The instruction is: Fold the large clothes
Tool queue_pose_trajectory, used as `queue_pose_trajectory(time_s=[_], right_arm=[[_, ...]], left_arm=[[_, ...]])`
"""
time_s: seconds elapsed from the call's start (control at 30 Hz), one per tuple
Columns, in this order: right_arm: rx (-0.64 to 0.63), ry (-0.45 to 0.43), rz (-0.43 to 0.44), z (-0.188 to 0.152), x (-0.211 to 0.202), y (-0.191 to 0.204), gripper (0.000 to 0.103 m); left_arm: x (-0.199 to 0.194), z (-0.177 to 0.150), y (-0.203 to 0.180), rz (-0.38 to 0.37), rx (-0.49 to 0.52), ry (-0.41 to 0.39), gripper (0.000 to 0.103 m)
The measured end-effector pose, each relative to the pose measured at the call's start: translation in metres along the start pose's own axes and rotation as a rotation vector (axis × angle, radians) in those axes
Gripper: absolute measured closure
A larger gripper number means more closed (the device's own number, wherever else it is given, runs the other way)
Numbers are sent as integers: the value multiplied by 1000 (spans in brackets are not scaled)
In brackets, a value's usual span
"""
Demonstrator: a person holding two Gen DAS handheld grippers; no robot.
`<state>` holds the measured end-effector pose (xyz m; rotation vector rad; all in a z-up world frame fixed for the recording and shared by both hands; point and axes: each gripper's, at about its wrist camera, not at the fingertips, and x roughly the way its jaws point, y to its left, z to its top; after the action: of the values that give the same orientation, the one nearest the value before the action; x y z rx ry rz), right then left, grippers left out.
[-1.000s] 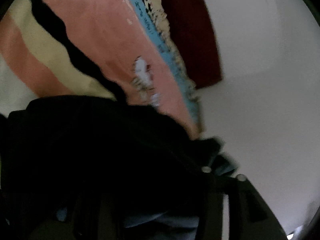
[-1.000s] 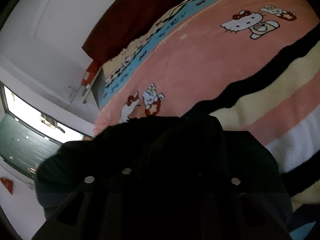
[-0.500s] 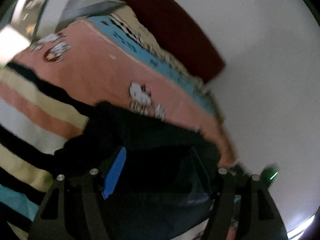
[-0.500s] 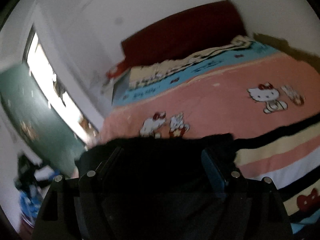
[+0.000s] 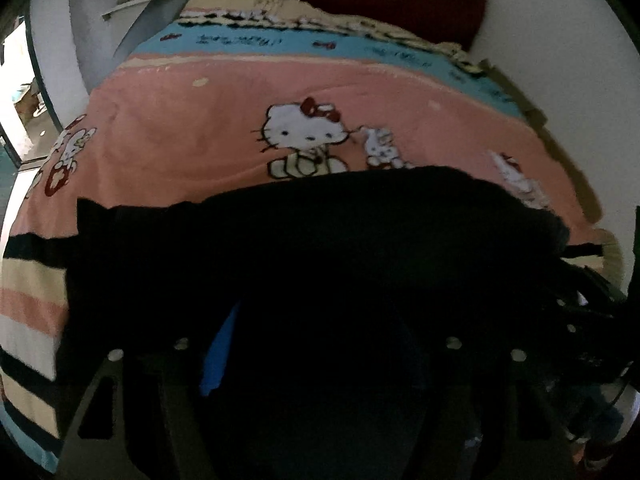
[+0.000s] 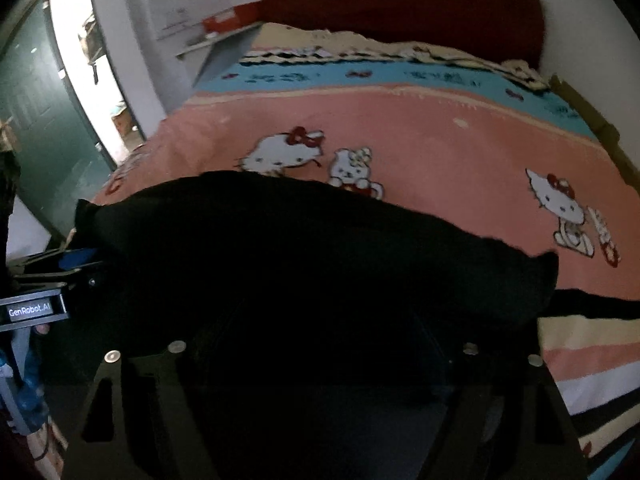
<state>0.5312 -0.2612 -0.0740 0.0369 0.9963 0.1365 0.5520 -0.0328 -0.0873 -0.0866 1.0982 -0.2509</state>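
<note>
A large black garment (image 5: 320,240) lies across the near part of the bed and covers both grippers' fingers; it also fills the lower right wrist view (image 6: 312,260). In the left wrist view a blue pad (image 5: 218,356) of my left gripper (image 5: 316,356) shows, spread wide from the other finger, with cloth between them. My right gripper (image 6: 320,360) is buried in dark cloth and its fingers look spread too. The left gripper's body (image 6: 44,280) shows at the left edge of the right wrist view.
The bed carries a pink cartoon-cat blanket (image 5: 224,128) with blue and striped bands. A dark red headboard (image 6: 400,12) stands against the white wall. A shelf with a red box (image 6: 228,20) and an open doorway (image 6: 100,80) are at the left.
Both cameras swung from tilted views to level ones facing the headboard. The black garment has come down onto the bed in front of both grippers, and the fingers now look spread.
</note>
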Motion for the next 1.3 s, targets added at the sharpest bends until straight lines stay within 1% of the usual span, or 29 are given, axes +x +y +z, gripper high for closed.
queue_pose_trajectory(time_s=[0.07,0.2,0.37,0.47,0.8,0.93,1.0,1.07,1.1,1.2,1.3], right_arm=[[28,19,9,3,16,-9,18],[25,38,-15,12,40,-11,15],[40,25,-14,14,62,-16,14],[52,18,-9,16,69,-17,14],[78,3,14,14,81,-22,14],[74,19,4,15,78,-20,14],[75,34,5,16,68,-19,14],[71,20,17,14,53,-22,14],[73,2,16,11,41,-25,14],[77,-47,8,1,14,-35,14],[65,-85,-16,-10,-8,-45,14]], left_arm=[[18,9,-3,39,18,9,27],[50,22,3,57,10,15,25],[66,27,9,46,-6,22,25],[68,28,10,47,-6,20,24],[78,27,12,60,-2,1,23],[69,26,9,74,13,8,24],[52,23,6,86,38,-6,24],[32,17,5,116,71,-45,24],[18,13,8,130,73,-75,24],[-11,1,23,142,41,-134,24],[-22,-12,36,195,30,-170,24]])
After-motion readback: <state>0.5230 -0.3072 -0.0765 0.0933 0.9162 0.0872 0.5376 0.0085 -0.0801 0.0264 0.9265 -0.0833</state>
